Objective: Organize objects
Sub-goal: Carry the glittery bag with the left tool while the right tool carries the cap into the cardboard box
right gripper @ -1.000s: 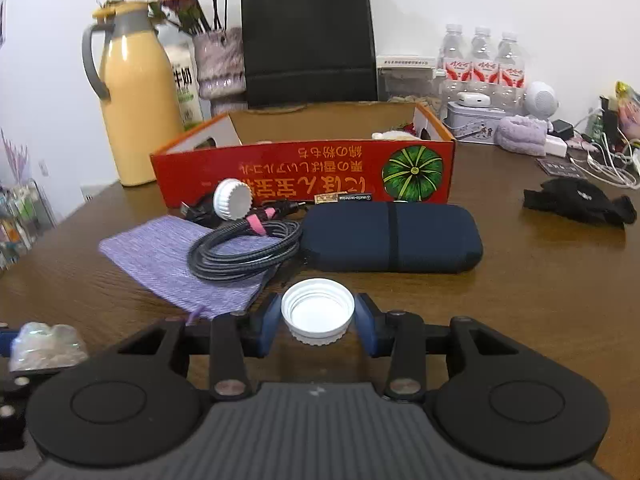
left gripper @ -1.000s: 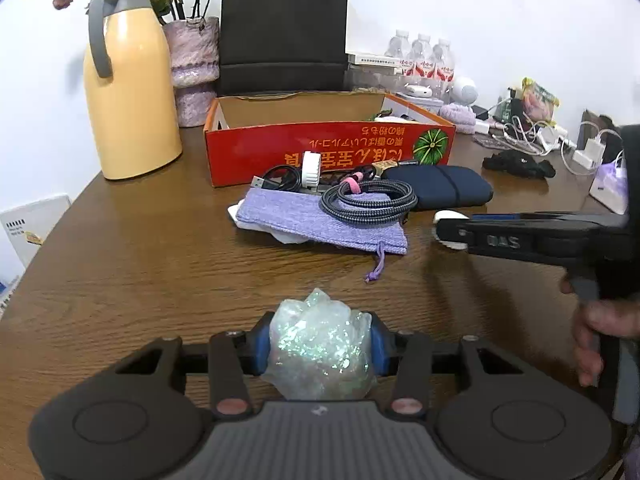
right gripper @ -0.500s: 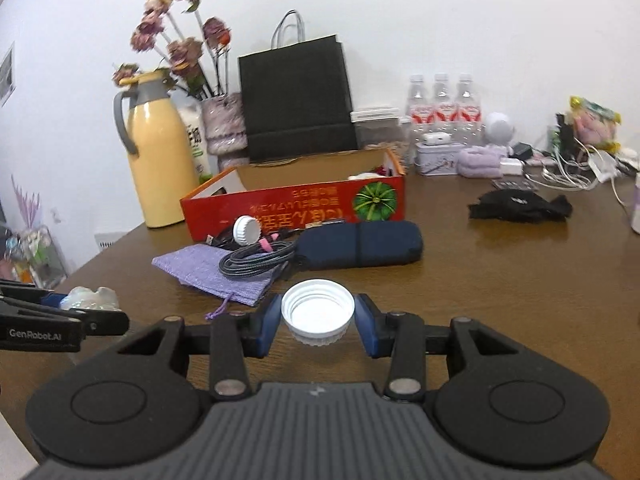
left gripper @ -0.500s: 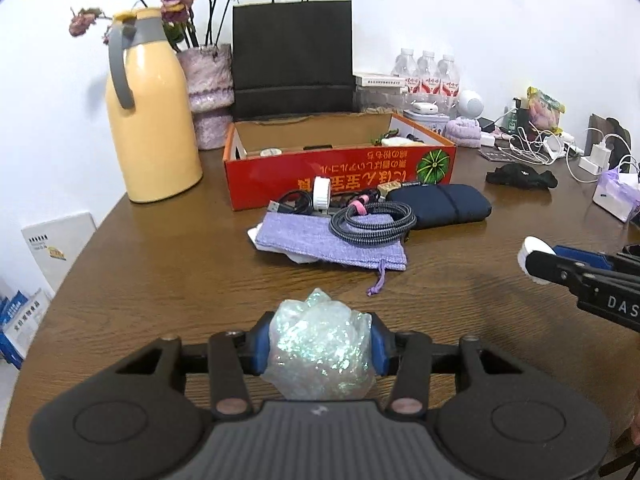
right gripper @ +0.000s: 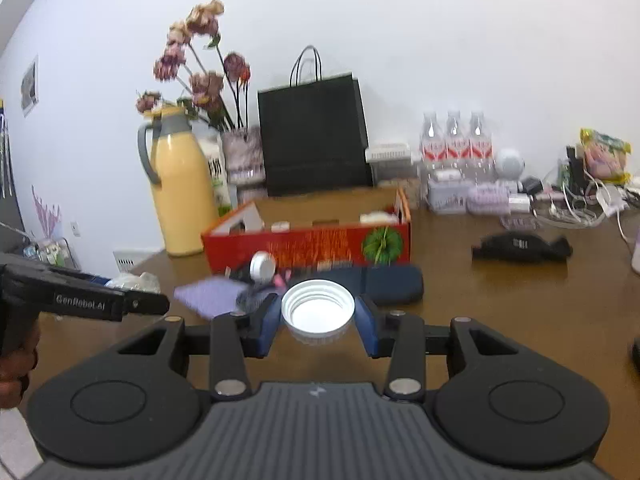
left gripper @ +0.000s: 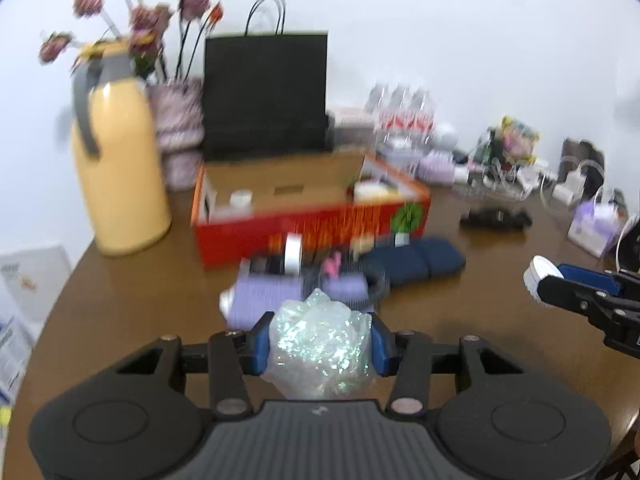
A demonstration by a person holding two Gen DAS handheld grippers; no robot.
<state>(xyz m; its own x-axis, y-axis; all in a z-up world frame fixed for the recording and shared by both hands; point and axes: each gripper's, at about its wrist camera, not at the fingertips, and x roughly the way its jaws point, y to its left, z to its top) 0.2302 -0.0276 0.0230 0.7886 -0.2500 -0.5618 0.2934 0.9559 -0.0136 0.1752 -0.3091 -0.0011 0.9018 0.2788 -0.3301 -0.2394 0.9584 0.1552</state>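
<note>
My left gripper point(left gripper: 319, 345) is shut on a crumpled ball of iridescent clear plastic point(left gripper: 320, 346), held above the brown table point(left gripper: 132, 304). In the right wrist view my right gripper point(right gripper: 318, 314) is shut on a white screw cap point(right gripper: 318, 309), its open side up. Each gripper shows in the other's view: the right gripper point(left gripper: 538, 274) with the cap at the right edge, the left gripper point(right gripper: 132, 286) with the plastic at the left. Ahead stands an open red cardboard box point(left gripper: 312, 222) point(right gripper: 312, 242) with a few small items inside.
In front of the box lie a purple pouch point(right gripper: 208, 294), a coiled cable, a second white cap point(right gripper: 262, 266) and a dark blue case point(right gripper: 394, 284). A yellow thermos point(right gripper: 182, 196), flower vase, black paper bag point(right gripper: 314, 136), water bottles and chargers line the back. A hand point(right gripper: 16, 368) grips the left tool.
Both grippers have risen and pulled back from the table with their loads, so more of the box's inside shows. The right gripper has swung away to the right of the left one.
</note>
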